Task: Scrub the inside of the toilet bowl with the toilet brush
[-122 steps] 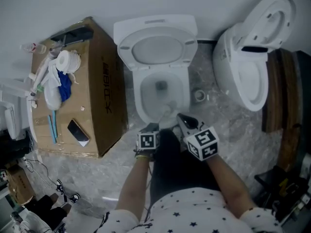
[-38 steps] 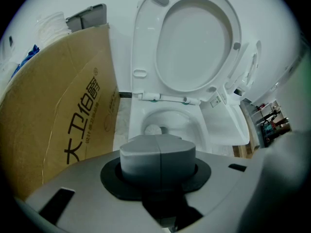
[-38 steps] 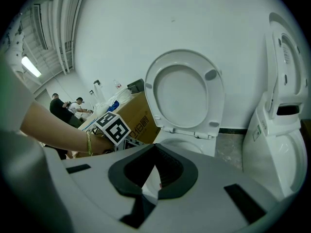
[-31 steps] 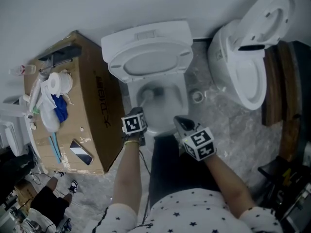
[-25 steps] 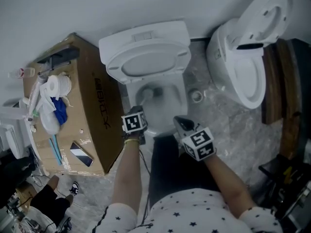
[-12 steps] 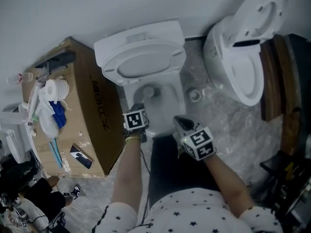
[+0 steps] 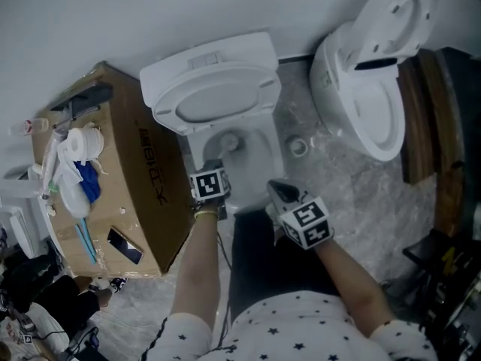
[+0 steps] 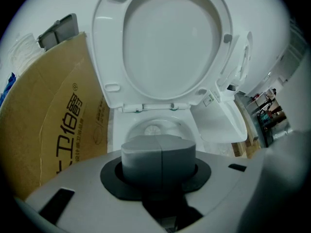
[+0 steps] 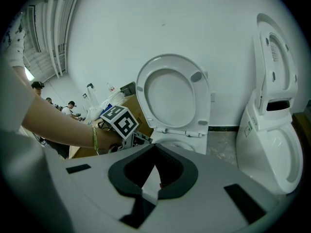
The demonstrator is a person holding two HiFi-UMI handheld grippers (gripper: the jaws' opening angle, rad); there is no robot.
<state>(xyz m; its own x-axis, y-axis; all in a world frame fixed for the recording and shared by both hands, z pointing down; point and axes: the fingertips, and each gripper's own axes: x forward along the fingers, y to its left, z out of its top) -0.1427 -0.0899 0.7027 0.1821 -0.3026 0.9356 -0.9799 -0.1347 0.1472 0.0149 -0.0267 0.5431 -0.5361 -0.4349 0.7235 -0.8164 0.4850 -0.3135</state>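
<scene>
The toilet bowl [image 7: 272, 155] stands in the middle of the head view with its seat and lid [image 7: 218, 96] raised. My left gripper [image 7: 213, 167] sits over the bowl's front left rim, shut on the toilet brush. The pale round brush head [image 7: 228, 140] is down inside the bowl. In the left gripper view the left gripper [image 8: 159, 149] shows its grey pads pressed together, with the brush head [image 8: 154, 129] just beyond them; the handle is hidden. My right gripper [image 7: 279, 191] hovers at the bowl's front right. In its own view the right gripper [image 9: 154, 149] has its tips meeting with nothing between them.
A cardboard box [image 7: 146, 183] stands tight against the toilet's left side, carrying a paper roll [image 7: 83, 143], a blue cloth and a phone [image 7: 120, 241]. A second toilet [image 7: 368, 89] with its lid up is to the right. A round floor fitting [image 7: 298, 147] lies between the two toilets.
Since 4.9 s ago my left gripper has moved forward and left along the rim, the brush head shifting left in the bowl. Over the last second both grippers have barely moved.
</scene>
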